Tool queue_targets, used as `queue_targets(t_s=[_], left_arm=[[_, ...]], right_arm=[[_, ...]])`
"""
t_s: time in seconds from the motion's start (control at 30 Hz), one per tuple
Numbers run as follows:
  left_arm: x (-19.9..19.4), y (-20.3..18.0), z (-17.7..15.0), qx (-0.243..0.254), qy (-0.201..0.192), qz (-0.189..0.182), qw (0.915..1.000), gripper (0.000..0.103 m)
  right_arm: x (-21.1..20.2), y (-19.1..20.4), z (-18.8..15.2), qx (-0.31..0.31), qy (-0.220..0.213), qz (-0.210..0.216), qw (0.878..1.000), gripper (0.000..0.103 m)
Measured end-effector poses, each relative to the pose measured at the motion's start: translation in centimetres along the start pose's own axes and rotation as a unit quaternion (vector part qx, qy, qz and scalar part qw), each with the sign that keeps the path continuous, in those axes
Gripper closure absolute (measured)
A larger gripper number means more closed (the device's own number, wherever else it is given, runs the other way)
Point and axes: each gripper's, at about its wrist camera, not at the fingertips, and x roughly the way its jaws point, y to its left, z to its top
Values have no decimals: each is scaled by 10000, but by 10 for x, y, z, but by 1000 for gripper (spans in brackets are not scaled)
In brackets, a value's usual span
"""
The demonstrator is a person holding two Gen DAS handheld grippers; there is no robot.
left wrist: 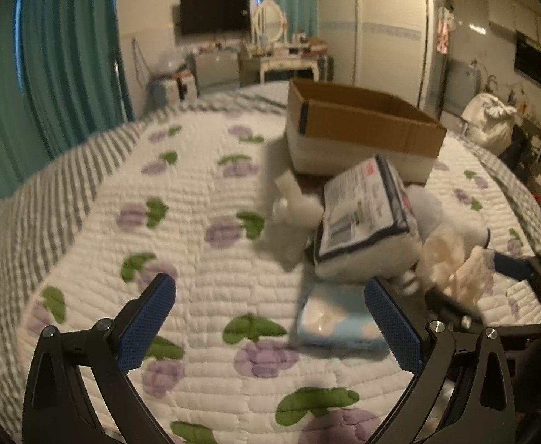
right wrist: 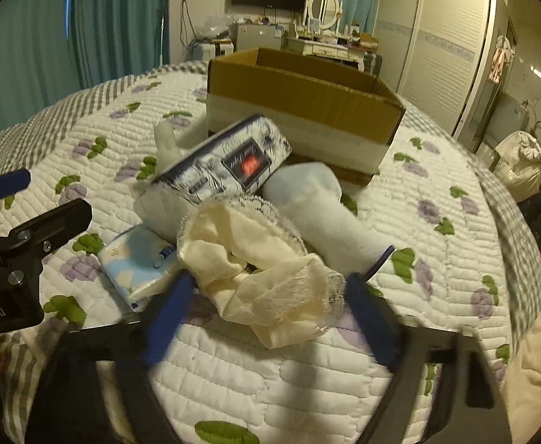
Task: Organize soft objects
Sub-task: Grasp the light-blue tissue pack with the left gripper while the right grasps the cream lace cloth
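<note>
My right gripper hangs low over a crumpled cream lace cloth on the bed. The cloth lies between its blue pads, which sit at its two sides without visibly squeezing it. The left wrist view shows the same cloth and the right gripper. My left gripper is open over the quilt, with a light blue tissue pack by its right finger. A dark-patterned tissue pack leans on white plush items in front of a cardboard box.
The flowered quilt covers the bed, with a striped border toward the teal curtains. The open box stands at the far side. A striped sleeve shows at lower left. Furniture and a wardrobe stand beyond the bed.
</note>
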Motion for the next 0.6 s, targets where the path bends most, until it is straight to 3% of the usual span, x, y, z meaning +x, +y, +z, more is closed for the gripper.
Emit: queue_targets(t_s=[0.07,0.13,0.33,0.6], left_arm=[[4,-1,-1,11,98,-86,9999,0],[8,-6,-1,89,204,-165,9996,0],[28,-20,-5,291,718,-496,9958,0],[57,-30,-7,344,1228,-950,9873,1]], right_arm=[[3,-4,0,76,78,52,9999,64],[0,-10,1,210,105,115,9997,74],[-19,-13,10,346,-130,84,9993,76],[-15,-19,12,465,-64,85,9989,76]])
